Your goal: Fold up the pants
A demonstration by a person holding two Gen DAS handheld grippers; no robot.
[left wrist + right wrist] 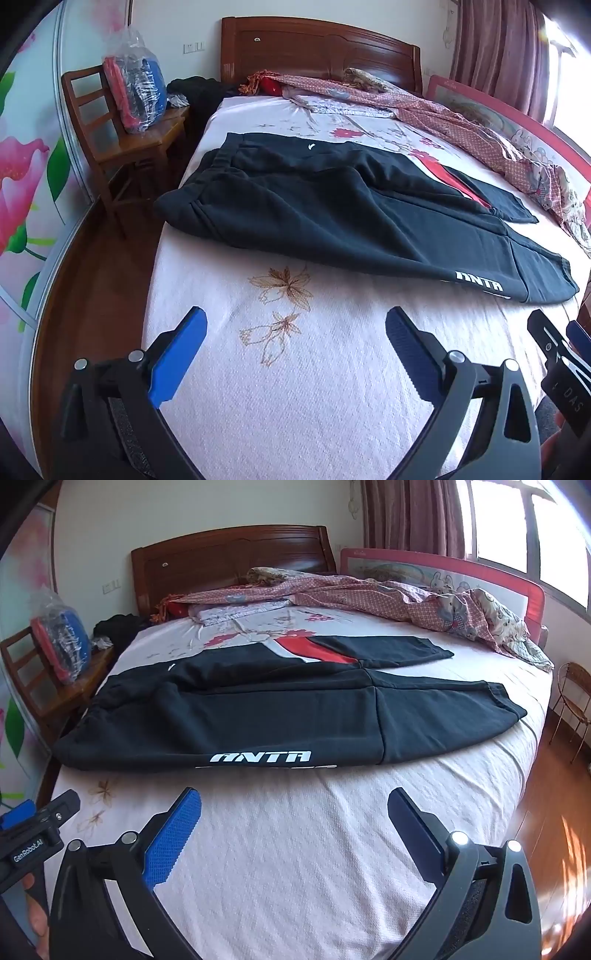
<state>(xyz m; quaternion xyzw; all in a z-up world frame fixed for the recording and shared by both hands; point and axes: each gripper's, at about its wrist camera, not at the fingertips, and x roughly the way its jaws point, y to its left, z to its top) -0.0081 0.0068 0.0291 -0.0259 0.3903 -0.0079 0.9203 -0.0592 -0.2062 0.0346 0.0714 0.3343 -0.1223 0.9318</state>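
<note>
Fingers [186, 354] of both grippers spread wide w/ nothing held, hovering over the bed [295, 849] near the black pants [258, 709] laid flat across it; soft, floppy fabric, prob best pinched at waistband [184, 199] & cuff [495, 705].

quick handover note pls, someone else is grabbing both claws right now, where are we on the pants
Left claw: open, empty, above bare sheet short of the pants.
Right claw: open, empty, same height, near the ANTA print.
Pants: black, laid flat across the bed, waistband toward the chair side, both legs spread apart toward the window side, red panel showing on the far leg.
Done: pants spread out only; no fold visible.
Left: every fold, probably leg over leg first, then lengthwise.
</note>
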